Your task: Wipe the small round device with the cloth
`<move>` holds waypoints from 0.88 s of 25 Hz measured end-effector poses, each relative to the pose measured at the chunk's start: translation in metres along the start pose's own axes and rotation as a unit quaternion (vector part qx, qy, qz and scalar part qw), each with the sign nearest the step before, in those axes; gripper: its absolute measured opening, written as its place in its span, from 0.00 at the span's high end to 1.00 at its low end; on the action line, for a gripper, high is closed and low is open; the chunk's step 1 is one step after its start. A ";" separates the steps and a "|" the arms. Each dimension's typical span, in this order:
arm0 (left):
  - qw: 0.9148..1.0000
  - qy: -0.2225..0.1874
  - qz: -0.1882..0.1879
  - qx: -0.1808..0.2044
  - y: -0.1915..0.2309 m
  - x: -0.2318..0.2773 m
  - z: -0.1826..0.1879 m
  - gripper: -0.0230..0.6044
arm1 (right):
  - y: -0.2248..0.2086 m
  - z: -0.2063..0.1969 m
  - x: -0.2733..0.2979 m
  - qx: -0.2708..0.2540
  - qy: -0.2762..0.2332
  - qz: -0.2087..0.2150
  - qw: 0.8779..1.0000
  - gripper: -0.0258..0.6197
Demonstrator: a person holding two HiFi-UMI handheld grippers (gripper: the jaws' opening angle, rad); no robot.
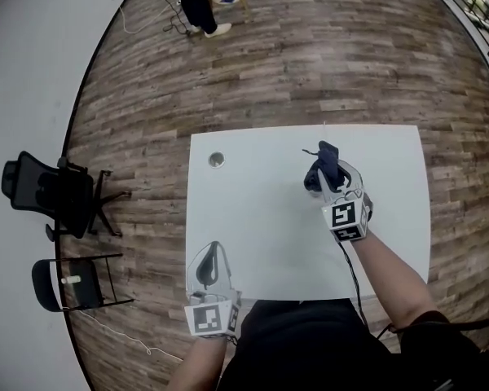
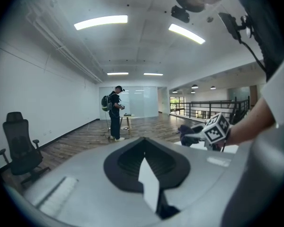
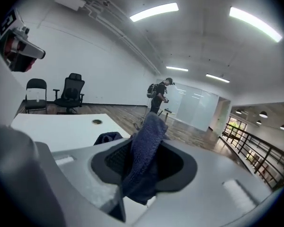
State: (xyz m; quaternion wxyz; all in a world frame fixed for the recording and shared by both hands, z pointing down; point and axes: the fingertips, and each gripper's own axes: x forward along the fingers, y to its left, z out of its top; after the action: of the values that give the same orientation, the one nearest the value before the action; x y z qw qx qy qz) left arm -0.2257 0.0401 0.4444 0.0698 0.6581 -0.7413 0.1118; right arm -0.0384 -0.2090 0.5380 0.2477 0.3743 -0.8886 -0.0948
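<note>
A small round device [image 1: 217, 160] lies near the far left corner of the white table [image 1: 261, 218]; in the right gripper view the device [image 3: 96, 122] shows far off on the tabletop. My right gripper [image 1: 330, 169] hovers over the table's far right part, shut on a dark blue cloth [image 1: 324, 163]. The cloth [image 3: 144, 150] sticks up and out between its jaws, and a fold hangs below. Well to the right of the device, the cloth is apart from it. My left gripper [image 1: 213, 255] rests at the table's near left edge, jaws together, holding nothing.
A black office chair [image 1: 45, 194] and a folding chair [image 1: 65, 283] stand on the wooden floor left of the table. A person [image 1: 197, 2] stands by a small table far behind. A railing [image 1: 473, 6] runs along the right side.
</note>
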 end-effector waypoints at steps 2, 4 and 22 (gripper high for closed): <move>1.000 0.004 0.010 -0.003 0.008 -0.005 -0.003 0.95 | 0.021 -0.012 0.008 -0.017 0.016 0.022 0.999 0.75; 1.000 0.004 0.021 -0.006 0.016 -0.009 -0.004 0.95 | 0.041 -0.016 0.009 -0.041 0.019 0.039 0.998 0.75; 0.999 0.019 0.048 -0.007 0.037 -0.027 -0.013 0.95 | 0.117 -0.064 0.005 -0.063 0.056 0.112 0.990 0.75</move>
State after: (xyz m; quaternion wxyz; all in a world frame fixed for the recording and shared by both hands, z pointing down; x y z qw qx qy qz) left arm -0.2594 0.0736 0.4469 0.0832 0.6193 -0.7712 0.1218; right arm -0.0811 -0.1290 0.6365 0.3294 0.2610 -0.9017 -0.1013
